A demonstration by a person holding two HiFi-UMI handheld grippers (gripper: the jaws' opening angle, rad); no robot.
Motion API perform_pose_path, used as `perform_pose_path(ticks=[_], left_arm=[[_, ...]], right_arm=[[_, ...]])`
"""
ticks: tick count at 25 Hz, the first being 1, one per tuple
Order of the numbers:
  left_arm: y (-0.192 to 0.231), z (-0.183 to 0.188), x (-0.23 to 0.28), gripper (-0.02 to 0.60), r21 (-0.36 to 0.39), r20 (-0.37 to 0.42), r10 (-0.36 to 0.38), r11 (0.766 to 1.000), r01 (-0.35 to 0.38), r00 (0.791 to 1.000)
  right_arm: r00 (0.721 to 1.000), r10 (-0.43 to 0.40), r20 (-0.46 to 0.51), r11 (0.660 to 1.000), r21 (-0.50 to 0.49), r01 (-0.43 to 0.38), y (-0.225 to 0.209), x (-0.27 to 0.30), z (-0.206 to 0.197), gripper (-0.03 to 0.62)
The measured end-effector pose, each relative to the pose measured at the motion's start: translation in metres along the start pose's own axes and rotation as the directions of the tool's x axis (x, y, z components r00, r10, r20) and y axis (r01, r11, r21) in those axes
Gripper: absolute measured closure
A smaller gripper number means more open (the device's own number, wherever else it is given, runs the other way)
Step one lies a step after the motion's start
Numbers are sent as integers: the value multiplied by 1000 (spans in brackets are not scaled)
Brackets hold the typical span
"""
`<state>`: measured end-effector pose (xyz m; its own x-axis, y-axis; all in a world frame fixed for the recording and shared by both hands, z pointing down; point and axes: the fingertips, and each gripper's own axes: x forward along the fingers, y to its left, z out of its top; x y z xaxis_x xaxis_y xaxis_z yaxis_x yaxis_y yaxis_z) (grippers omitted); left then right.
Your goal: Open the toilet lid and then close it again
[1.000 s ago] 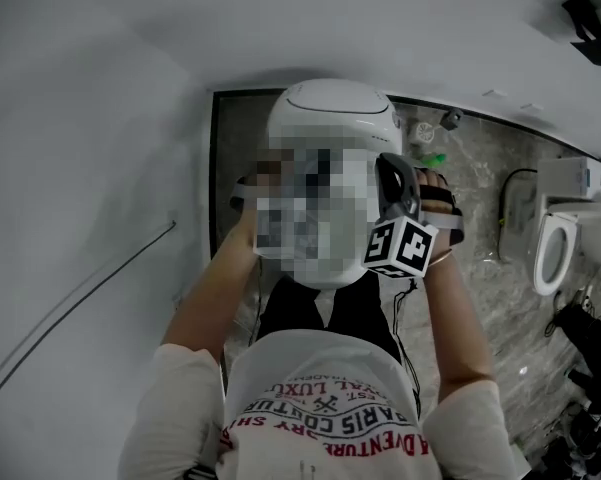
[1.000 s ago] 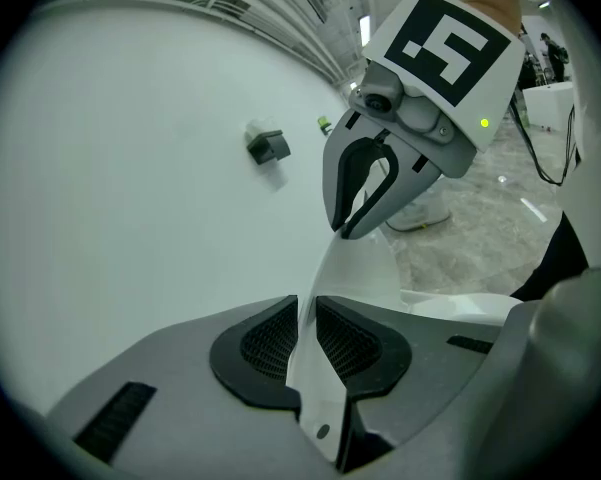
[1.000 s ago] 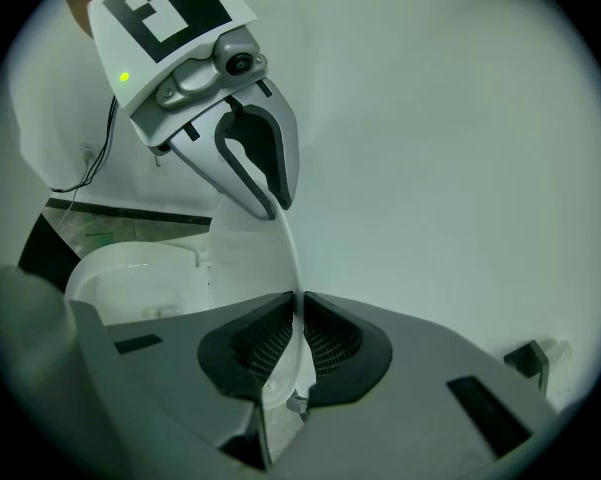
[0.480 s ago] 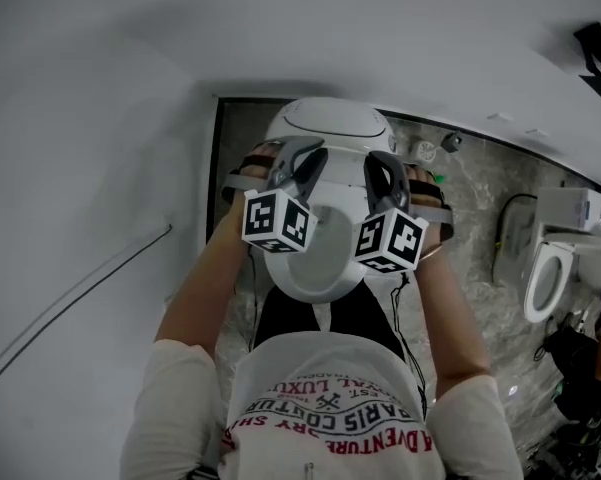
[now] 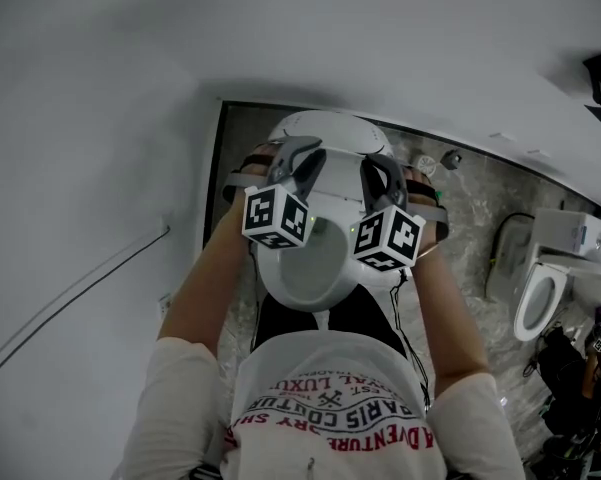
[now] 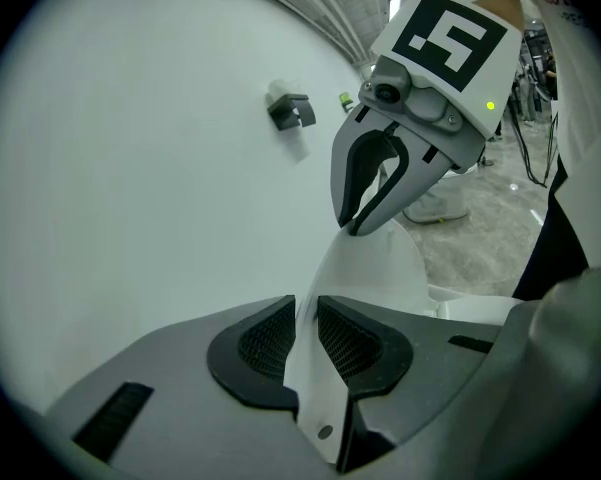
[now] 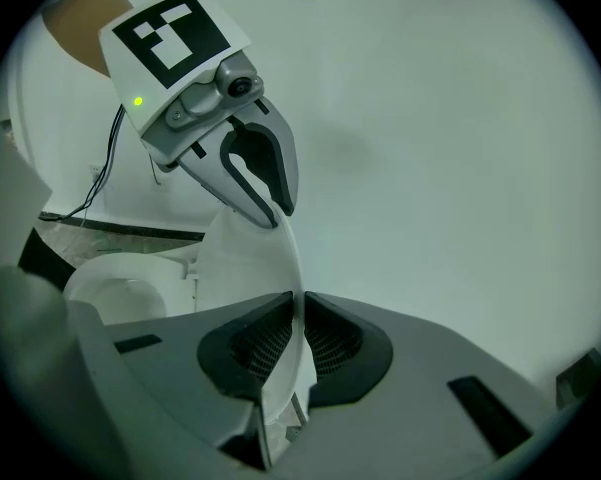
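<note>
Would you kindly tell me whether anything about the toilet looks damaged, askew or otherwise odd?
Nothing stands out: the toilet lid is raised off the seat, looks whole, and shows no crack or stain.

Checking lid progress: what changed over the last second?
The left tool and right tool appear to have carried the toilet lid a little toward the wall. The left tool's jaws have just been opening slightly, lid between them. Unchanged: both clamp the lid's edge.

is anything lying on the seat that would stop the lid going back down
Nothing visible. The stretch of seat that shows beside the raised toilet lid in the right gripper view is bare; the rest is hidden.
</note>
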<state>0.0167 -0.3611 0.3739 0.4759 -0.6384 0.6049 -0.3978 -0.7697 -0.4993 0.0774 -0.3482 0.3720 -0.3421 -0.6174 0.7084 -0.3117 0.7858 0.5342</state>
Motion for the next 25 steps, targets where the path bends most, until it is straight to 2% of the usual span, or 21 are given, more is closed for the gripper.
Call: perform_pose_path(ticks=[7, 17, 23, 25], left_arm=[[8, -2, 12, 502, -45, -13, 3, 999, -3, 1000], [15, -7, 18, 494, -71, -21, -2, 997, 1, 1000], [19, 0, -9, 436, -116, -21, -13, 993, 10, 1000], [25, 9, -24, 436, -139, 17, -3, 990, 5, 1000]], right_arm=[[1000, 16, 3, 1000, 24, -16, -9, 11, -3, 559], [1000, 10, 18, 998, 63, -11, -13, 18, -1, 559], [994, 96, 59, 979, 175, -105, -8, -1, 1, 557], [994, 68, 90, 975, 205, -85, -13, -16, 7, 557]])
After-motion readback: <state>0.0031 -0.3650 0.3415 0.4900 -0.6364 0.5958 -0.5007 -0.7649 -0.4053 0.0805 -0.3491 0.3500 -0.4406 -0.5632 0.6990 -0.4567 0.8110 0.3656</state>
